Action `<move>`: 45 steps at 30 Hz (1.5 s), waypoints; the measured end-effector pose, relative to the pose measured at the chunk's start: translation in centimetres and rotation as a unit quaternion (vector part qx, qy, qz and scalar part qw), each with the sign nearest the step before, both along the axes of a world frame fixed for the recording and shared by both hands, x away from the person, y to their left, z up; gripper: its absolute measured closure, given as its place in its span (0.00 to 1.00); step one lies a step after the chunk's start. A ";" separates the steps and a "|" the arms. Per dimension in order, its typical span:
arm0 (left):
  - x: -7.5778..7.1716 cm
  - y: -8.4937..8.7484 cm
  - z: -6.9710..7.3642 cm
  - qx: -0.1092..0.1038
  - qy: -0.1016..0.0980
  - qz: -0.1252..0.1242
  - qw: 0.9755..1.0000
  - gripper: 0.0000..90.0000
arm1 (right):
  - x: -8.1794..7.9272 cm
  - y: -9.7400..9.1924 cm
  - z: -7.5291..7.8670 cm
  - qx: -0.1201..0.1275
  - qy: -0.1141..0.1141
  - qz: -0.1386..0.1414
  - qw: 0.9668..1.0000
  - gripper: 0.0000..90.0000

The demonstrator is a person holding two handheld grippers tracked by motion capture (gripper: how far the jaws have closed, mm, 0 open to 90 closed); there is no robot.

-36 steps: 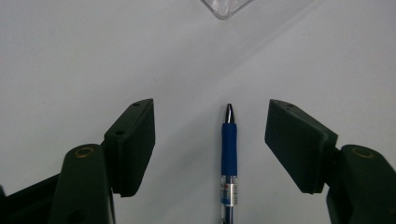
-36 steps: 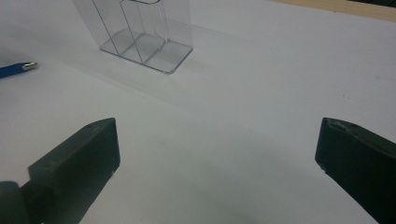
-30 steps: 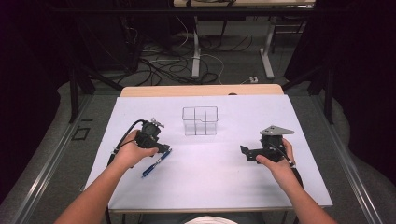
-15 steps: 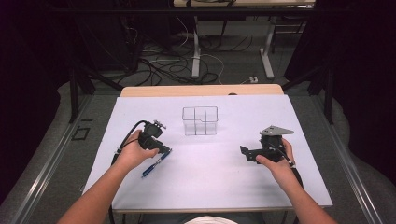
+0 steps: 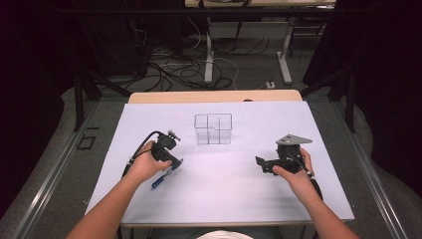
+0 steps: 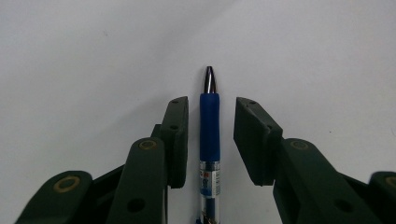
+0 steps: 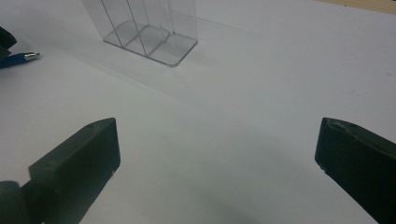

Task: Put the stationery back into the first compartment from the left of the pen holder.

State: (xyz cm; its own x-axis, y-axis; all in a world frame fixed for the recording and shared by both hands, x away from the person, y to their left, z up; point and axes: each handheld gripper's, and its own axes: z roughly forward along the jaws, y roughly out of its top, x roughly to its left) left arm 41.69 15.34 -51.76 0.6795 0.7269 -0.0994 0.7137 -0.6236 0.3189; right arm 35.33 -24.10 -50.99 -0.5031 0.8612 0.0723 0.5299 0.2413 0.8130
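1. Right now the blue pen (image 6: 209, 126) lies flat on the white table cover (image 5: 224, 189), in the lower left of the high view, and runs up the middle of the left gripper view with its metal tip pointing to the top of the frame.
2. My left gripper (image 6: 211, 140) straddles the pen's rubber grip; its jaws have just been closing, yet I see a sliver of white on each side, so the pads are not pressing on it. I count it as open around the pen.
3. I judge the main risk to be an uneven close: the pen sits nearer the left-hand pad, so that pad may touch first and roll or nudge the pen sideways out of line.
4. I also worry about the round, slick barrel; if I catch it near the pad tips it could squirt forward or pivot as I lift.
5. If I come down too low, the pads may drag on the table cover and pinch it.
6. Further out, the clear divided box (image 5: 213, 128) stands in the upper middle, well apart from the pen; a tilted pen could strike its rim.
7. My right gripper (image 7: 217, 149) rests at the lower right of the high view, jaws spread wide and holding nothing.
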 end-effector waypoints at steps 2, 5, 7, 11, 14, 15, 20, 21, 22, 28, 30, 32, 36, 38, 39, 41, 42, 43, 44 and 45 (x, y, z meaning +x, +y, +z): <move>0.0 -0.1 -0.1 0.006 0.004 0.001 1.000 0.73 | 0.0 0.0 0.0 0.000 0.000 0.000 1.000 0.00; 0.1 -0.2 -0.4 0.009 0.008 0.002 1.000 0.74 | 0.0 0.0 0.0 0.001 0.001 0.000 1.000 0.00; 0.1 -0.2 -0.5 0.011 0.010 0.003 1.000 0.75 | 0.0 0.0 -0.1 -0.001 0.001 0.001 1.000 0.00; 0.2 -0.1 -0.6 0.015 0.012 -0.001 1.000 0.77 | 0.0 0.0 -0.1 -0.004 0.001 0.002 1.000 0.00; 0.2 -0.1 -0.6 0.017 0.009 0.000 1.000 0.79 | 0.0 0.0 -0.1 -0.006 0.000 0.003 1.000 0.00; 0.2 -0.1 -0.6 0.017 0.009 0.000 1.000 0.79 | 0.0 0.0 -0.1 -0.006 0.000 0.004 1.000 0.00; 0.2 -0.2 -0.8 0.017 0.014 -0.001 1.000 0.81 | 0.0 0.0 -0.2 -0.004 0.003 0.003 1.000 0.00; 0.2 -0.3 -0.8 0.020 0.015 0.000 1.000 0.81 | 0.0 0.0 -0.2 -0.002 0.005 0.002 1.000 0.00; 0.2 -0.4 -0.9 0.019 0.019 0.002 1.000 0.82 | 0.0 0.0 -0.2 -0.003 0.005 0.001 1.000 0.00; 0.2 -0.6 -0.9 0.027 0.020 0.000 0.999 0.86 | 0.0 0.0 -0.2 -0.008 0.003 0.004 1.000 0.00; 0.2 -0.6 -1.0 0.024 0.019 -0.002 1.000 0.86 | 0.0 0.0 -0.3 -0.007 0.005 0.004 1.000 0.00; 0.2 -0.6 -0.9 0.026 0.020 -0.001 0.999 0.87 | 0.0 0.0 -0.3 -0.008 0.004 0.005 1.000 0.00; 0.2 -0.7 -0.9 0.029 0.014 -0.010 0.999 0.88 | 0.0 0.0 -0.3 -0.007 0.003 0.005 1.000 0.00; 0.1 -0.7 -0.9 0.032 0.011 -0.010 0.999 0.88 | 0.0 0.0 -0.3 -0.009 0.003 0.006 1.000 0.00; 0.1 -0.7 -0.9 0.034 0.013 -0.009 0.999 0.88 | 0.0 0.0 -0.3 -0.008 0.005 0.005 1.000 0.00; 0.1 -0.7 -0.9 0.033 0.012 -0.009 0.999 0.89 | 0.0 0.0 -0.3 -0.009 0.005 0.006 1.000 0.00; 0.1 -0.7 -1.0 0.029 0.012 -0.010 0.999 0.89 | 0.0 0.0 -0.3 -0.008 0.004 0.006 1.000 0.00; 0.1 -0.7 -1.0 0.029 0.012 -0.010 0.999 0.89 | 0.0 0.0 -0.3 -0.008 0.004 0.007 1.000 0.00; 0.1 -0.7 -1.0 0.029 0.012 -0.010 0.999 0.89 | 0.0 0.0 -0.3 -0.008 0.005 0.007 1.000 0.00; 0.1 -0.7 -1.0 0.029 0.012 -0.011 0.999 0.89 | 0.0 0.1 -0.3 -0.006 0.006 0.007 1.000 0.00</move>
State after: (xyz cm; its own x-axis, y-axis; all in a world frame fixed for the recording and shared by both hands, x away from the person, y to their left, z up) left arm 41.82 14.64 -52.72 0.6929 0.7173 -0.0732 0.7069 -0.6558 0.2650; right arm 35.32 -24.02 -51.31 -0.5135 0.8554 0.0677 0.5368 0.2587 0.8031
